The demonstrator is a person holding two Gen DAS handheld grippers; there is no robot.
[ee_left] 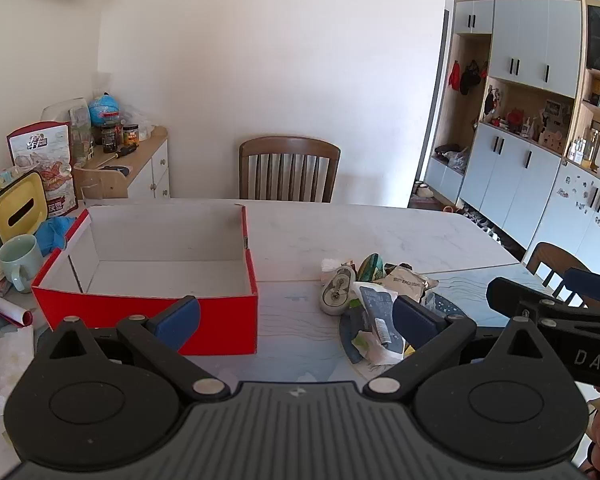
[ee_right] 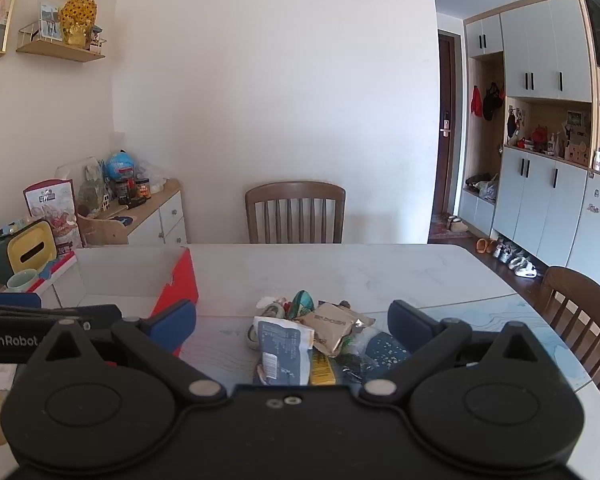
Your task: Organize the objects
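A red cardboard box [ee_left: 148, 308] with a white inside stands open on the marble table, left of centre in the left wrist view; it shows at the left [ee_right: 180, 280] in the right wrist view. A pile of small packets and wrappers [ee_left: 374, 300] lies to its right, with a white tape dispenser [ee_left: 336, 292] at its left edge. In the right wrist view the pile [ee_right: 304, 336] lies straight ahead. My left gripper [ee_left: 296, 322] is open, hovering near the box's front right corner. My right gripper [ee_right: 292, 326] is open above the near side of the pile, holding nothing.
A pale green mug [ee_left: 20, 260], a yellow tissue holder [ee_left: 18, 210] and papers crowd the table's left end. A wooden chair [ee_left: 288, 170] stands at the far side, another [ee_right: 580, 312] at the right. A low cabinet [ee_left: 140, 168] with jars is back left.
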